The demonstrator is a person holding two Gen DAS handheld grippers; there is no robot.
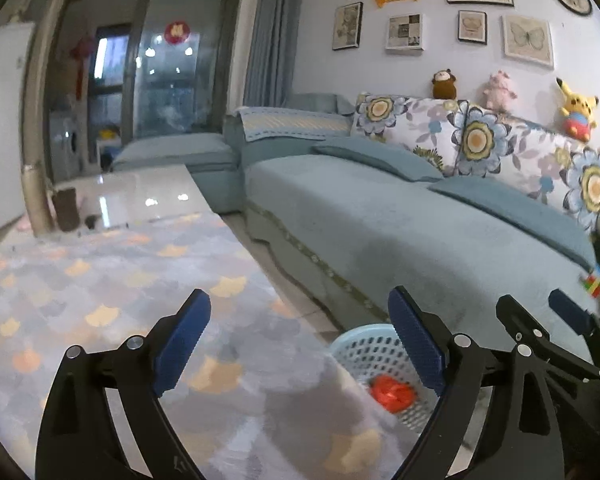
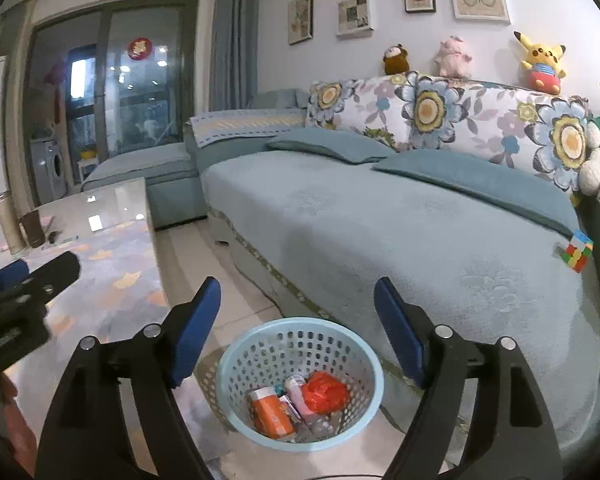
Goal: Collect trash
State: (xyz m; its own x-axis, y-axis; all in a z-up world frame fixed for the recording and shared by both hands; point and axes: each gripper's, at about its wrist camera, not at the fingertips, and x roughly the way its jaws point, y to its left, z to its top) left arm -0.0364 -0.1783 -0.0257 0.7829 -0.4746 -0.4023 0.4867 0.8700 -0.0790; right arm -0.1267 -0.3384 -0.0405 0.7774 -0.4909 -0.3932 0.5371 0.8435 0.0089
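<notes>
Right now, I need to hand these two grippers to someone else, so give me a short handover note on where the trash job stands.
Left gripper: open, holding nothing, above the patterned table cover.
Right gripper: open, holding nothing, above the basket.
The blue basket stands on the floor between the table and the sofa. In it lie a red crumpled bag, an orange bottle and a few small wrappers.
Done: those pieces are in.
Left: no loose trash shows on the cover near the fingers. A colourful cube lies on the sofa; check whether it counts.
</notes>
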